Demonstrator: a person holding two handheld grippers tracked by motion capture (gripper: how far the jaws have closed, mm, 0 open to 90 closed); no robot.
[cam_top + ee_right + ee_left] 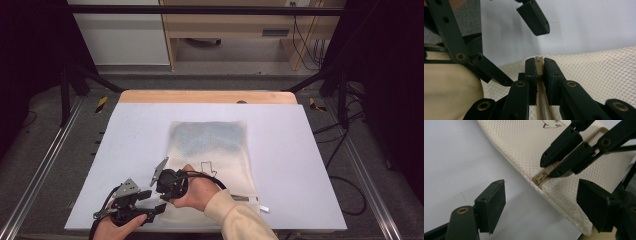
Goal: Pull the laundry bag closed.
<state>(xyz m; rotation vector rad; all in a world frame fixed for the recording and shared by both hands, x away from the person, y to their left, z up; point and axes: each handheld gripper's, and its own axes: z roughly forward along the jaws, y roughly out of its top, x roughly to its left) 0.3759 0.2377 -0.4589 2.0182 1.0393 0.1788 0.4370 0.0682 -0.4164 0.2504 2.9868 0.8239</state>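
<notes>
A cream mesh zip bag (226, 160) lies flat on the white table cover (135, 135), with something blue (210, 137) showing through its far half. Its tan zipper runs along the near edge. At the bag's near left corner my right gripper (539, 65) is shut on the zipper slider (539, 60). The person's right hand (197, 192) reaches across the bag with that gripper (162, 191). My left gripper (541, 200) stands open just beside that corner, its jaws on either side of the bag's edge (564, 200) without touching it. The slider (541, 177) sits a little ahead of them.
A small black line drawing (206, 167) marks the bag's top face. The zipper's far end and a tab (262, 207) lie at the bag's near right corner. A wooden table edge (207, 96) runs along the back. Cables (345, 185) lie on the floor at the right.
</notes>
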